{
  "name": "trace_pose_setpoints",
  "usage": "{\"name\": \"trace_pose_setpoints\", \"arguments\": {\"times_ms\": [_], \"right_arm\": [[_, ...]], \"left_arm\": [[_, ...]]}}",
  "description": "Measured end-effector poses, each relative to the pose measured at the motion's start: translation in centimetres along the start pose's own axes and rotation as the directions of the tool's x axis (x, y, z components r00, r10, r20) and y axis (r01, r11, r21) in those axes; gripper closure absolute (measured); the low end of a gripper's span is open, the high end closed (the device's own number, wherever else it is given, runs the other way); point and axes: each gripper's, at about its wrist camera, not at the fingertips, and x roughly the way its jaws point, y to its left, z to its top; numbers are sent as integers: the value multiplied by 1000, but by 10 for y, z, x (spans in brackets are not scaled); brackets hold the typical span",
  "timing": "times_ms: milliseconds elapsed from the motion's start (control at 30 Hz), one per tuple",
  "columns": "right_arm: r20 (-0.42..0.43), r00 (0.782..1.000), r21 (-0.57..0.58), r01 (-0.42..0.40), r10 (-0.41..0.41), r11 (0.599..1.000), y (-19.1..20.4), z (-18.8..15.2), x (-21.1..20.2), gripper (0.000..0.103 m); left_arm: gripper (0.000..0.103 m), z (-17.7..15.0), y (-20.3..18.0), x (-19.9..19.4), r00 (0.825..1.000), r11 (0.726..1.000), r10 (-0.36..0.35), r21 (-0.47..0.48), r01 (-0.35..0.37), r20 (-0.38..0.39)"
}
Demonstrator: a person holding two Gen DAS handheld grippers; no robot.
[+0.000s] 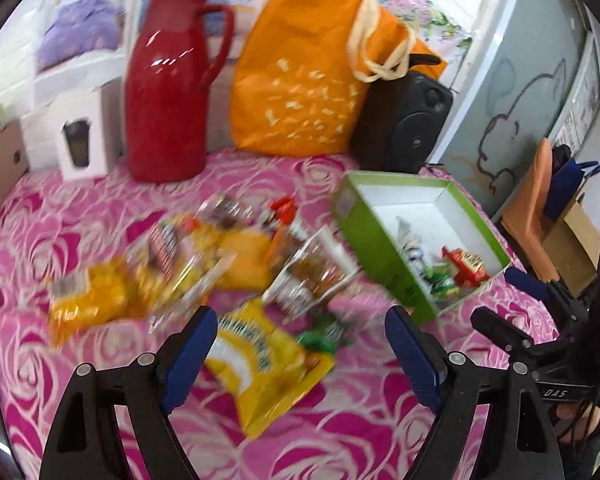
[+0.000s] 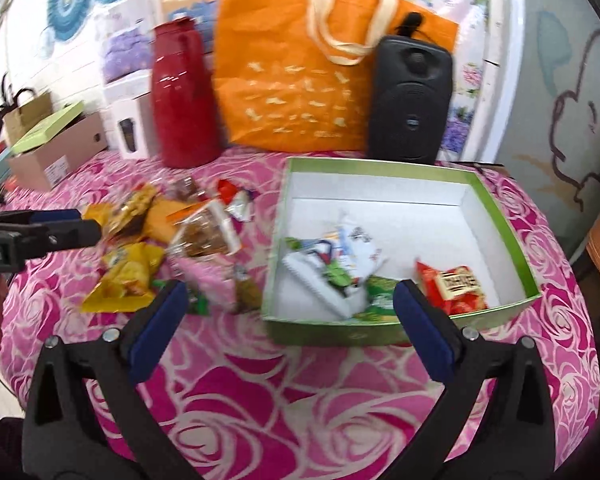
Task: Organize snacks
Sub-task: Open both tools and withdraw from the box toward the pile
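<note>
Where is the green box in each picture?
Left wrist view: the green box sits right of centre, turned cornerwise, beyond the right finger of the open left claw.
Right wrist view: the green box fills the middle and right, just ahead of the open right claw.
Shared landmark: the black speaker stands behind the box in both.

Two hand-held black grippers with blue pads

Each gripper, left gripper (image 1: 301, 350) and right gripper (image 2: 290, 320), had black triangular cut-out arms, silver round screws at the joints and ribbed dark-blue finger pads (image 1: 190, 356); white "DAS" lettering marked the right one's body.
</note>
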Motion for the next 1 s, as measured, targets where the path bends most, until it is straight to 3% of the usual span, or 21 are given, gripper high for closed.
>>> {"name": "trace_pose_setpoints", "arguments": {"times_ms": [233,433,633,667,700,733,800,867,1000], "right_arm": [[-79,990,4,-119,119,993,37,-11,20,1],[-93,984,30,-152,154,988,47,-9,21,1],[-121,978,57,-163,169,985,49,-13,23,21],[-132,976,61,-166,173,984,49,-15,25,26],[-141,974,64,-168,176,984,49,-16,26,32],[-154,972,69,-170,179,983,50,-18,29,35],[-170,967,77,-180,191,981,52,-18,33,47],[-188,959,82,-199,211,977,57,-19,40,49],[-219,949,81,-214,227,973,69,-19,54,49]], "left_arm": [[15,-44,31,7,997,998,-7,-62,2,-80],[16,-39,33,17,995,994,-53,-96,45,-79],[16,-23,30,49,993,988,-69,-147,55,-96],[20,-23,30,58,991,987,-72,-148,55,-115],[43,-24,31,62,989,988,-71,-143,53,-127],[49,-27,31,67,986,990,-72,-132,52,-150],[55,-32,34,67,985,991,-82,-118,64,-150],[60,-34,36,58,984,992,-86,-106,70,-154],[60,-41,45,38,986,997,-35,-70,24,-160]]}}
